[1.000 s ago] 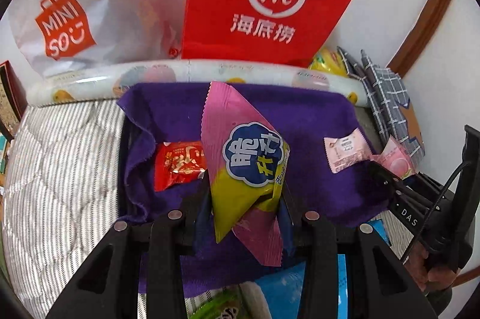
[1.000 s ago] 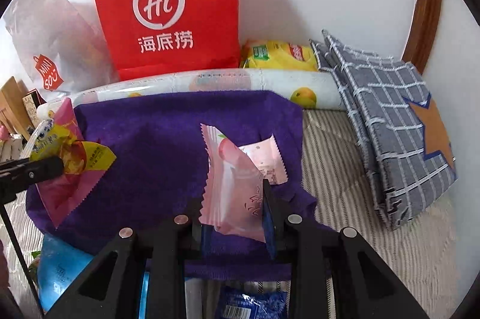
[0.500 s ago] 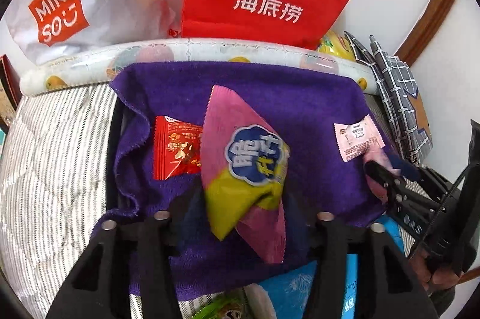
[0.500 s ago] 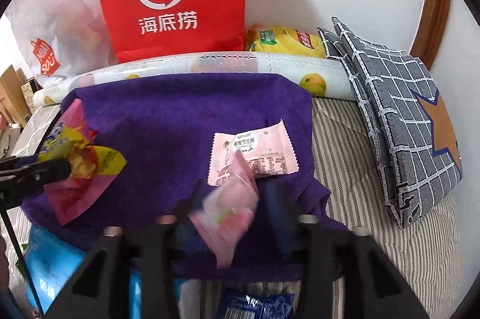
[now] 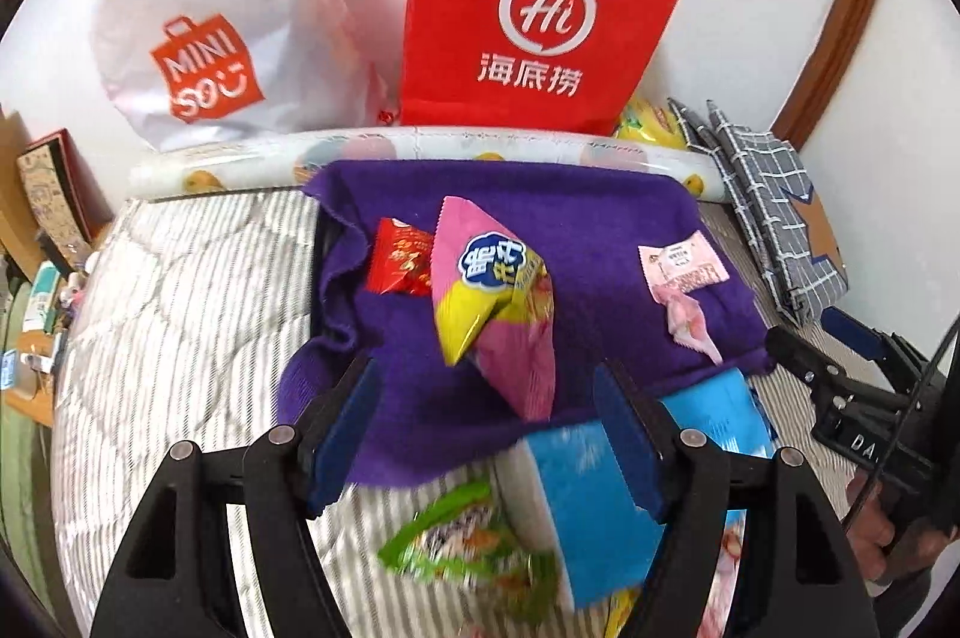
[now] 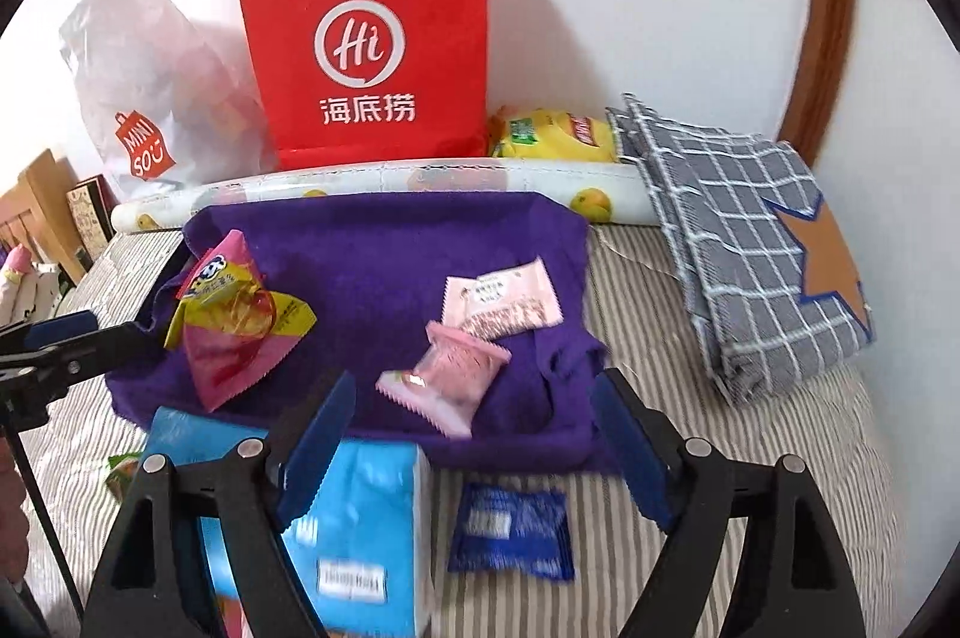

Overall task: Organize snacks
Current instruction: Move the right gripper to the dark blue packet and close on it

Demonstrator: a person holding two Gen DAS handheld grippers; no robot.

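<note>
Snacks lie in two groups on the bed. On the purple towel (image 5: 600, 230) are four packets: the pink-and-yellow chip bag (image 5: 495, 302) near the middle, a red packet (image 5: 399, 263) touching its left side, and at the right side a flat pale pink sachet (image 5: 684, 266) with a small pink candy packet (image 5: 687, 323) just below it. In front of the towel, on the striped mattress (image 5: 180, 290), wait a blue box (image 6: 360, 530), a dark blue packet (image 6: 513, 533) and a green packet (image 5: 474, 542).

The left hand-held gripper (image 5: 486, 434) is wide, with nothing between its blue pads, and it hangs just before the chip bag. The right hand-held gripper (image 6: 474, 446) is wide as well and empty; the small pink candy packet lies just ahead of it.

All these packets look very light and thin. The chip bag is puffed with air, so I think it will dent and crackle, and the film may slip between the pads; the crimped, zigzag end seal is the safest place to take it. The flat sachets give little height above the soft towel, so a pinch at one raised edge seems better than from the top, or the towel may be caught too. The blue box is probably stiffer and heavier, and a hold across its narrow sides looks best.

The red Haidilao bag (image 6: 372, 38) and the white Miniso bag (image 6: 156, 98) stand against the wall.
</note>
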